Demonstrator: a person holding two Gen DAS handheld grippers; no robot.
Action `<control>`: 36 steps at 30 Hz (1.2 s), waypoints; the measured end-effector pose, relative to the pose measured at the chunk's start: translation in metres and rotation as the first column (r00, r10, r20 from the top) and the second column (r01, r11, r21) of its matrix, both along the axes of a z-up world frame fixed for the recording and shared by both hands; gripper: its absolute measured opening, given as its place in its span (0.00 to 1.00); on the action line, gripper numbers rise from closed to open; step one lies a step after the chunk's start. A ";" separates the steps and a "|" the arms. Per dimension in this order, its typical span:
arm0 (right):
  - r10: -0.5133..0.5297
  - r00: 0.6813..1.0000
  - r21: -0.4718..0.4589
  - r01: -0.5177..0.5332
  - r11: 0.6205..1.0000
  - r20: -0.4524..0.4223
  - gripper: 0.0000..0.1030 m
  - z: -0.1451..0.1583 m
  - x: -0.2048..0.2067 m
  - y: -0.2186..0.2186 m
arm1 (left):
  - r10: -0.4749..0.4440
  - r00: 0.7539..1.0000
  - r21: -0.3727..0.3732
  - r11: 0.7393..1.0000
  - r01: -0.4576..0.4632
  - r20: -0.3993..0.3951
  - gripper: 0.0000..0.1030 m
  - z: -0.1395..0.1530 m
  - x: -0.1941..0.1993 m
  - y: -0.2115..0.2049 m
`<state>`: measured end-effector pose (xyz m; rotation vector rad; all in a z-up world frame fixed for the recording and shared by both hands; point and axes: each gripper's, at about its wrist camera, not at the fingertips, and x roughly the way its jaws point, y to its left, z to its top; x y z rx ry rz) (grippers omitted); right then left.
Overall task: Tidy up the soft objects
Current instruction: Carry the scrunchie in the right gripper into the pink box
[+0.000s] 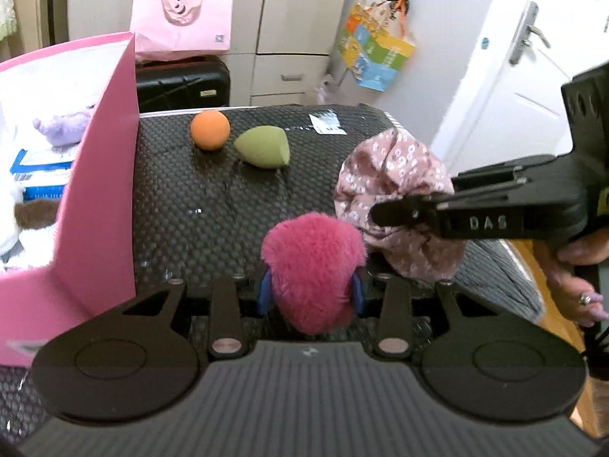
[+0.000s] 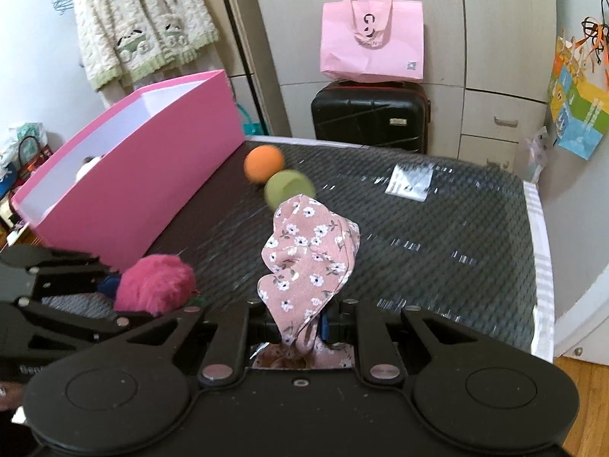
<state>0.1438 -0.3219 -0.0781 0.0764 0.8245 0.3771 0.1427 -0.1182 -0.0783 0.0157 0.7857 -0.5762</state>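
Note:
My left gripper (image 1: 310, 293) is shut on a fluffy magenta pom-pom (image 1: 314, 262), held just above the dark table (image 1: 182, 198). It also shows in the right wrist view (image 2: 154, 283). My right gripper (image 2: 300, 323) is shut on a pink floral cloth (image 2: 310, 255), which hangs bunched between the fingers; the cloth shows in the left wrist view (image 1: 392, 175) too. An orange ball (image 1: 210, 129) and a green egg-shaped sponge (image 1: 264, 147) lie at the table's far side. A pink box (image 2: 129, 175) stands open at the left, holding plush items (image 1: 62, 125).
A white label (image 2: 409, 177) lies on the far right of the table. Behind the table stand a black suitcase (image 2: 369, 118) with a pink tote bag (image 2: 373, 42) on it, cabinets and a white door (image 1: 533, 57). The table's right edge (image 2: 540, 266) drops to a wooden floor.

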 end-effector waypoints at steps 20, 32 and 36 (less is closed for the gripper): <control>0.183 0.975 0.095 -0.172 0.981 -0.128 0.20 0.022 -0.085 0.055 | 0.008 0.999 0.197 0.980 -0.016 0.041 0.39 0.026 -0.052 0.078; 0.330 0.941 0.166 -0.314 0.935 -0.080 0.21 0.067 -0.103 0.099 | -0.020 0.989 0.175 0.983 0.046 -0.145 0.39 0.063 -0.061 0.140; 0.370 0.927 0.182 -0.354 0.917 -0.059 0.22 0.077 -0.099 0.113 | -0.040 0.986 0.170 0.983 0.068 -0.164 0.39 0.074 -0.063 0.148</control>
